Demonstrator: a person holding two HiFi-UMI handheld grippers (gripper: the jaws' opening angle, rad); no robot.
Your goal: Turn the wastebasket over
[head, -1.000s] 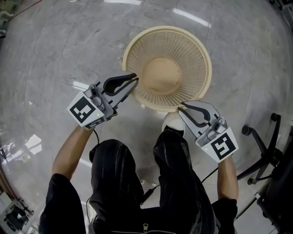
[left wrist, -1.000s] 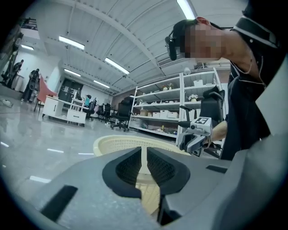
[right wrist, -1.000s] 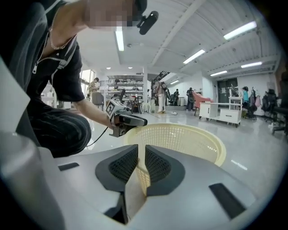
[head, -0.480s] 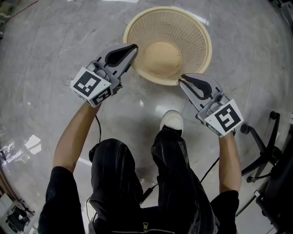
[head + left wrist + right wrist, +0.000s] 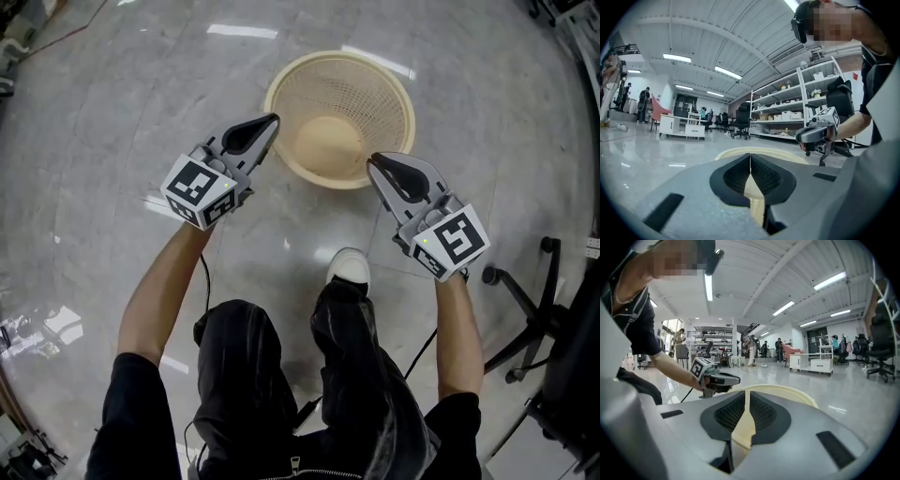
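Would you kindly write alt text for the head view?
Seen from above, a person holds a cream wastebasket, open side up, by its rim: the left gripper is shut on it, and the right gripper, jaws just closing further, clamps the other side.

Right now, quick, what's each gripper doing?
Left gripper: closed, pinching the wastebasket at its rim.
Right gripper: jaws have just been closing, clamped on the wastebasket rim.

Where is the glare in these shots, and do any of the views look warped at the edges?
Head view: ceiling-light streaks glare off the glossy floor beyond the wastebasket, and the picture bows toward its edges. Left gripper view: strong fisheye, black rounded corners, the shelving leans and curves. Right gripper view: the same dark corners, with the ceiling lights blown out white.
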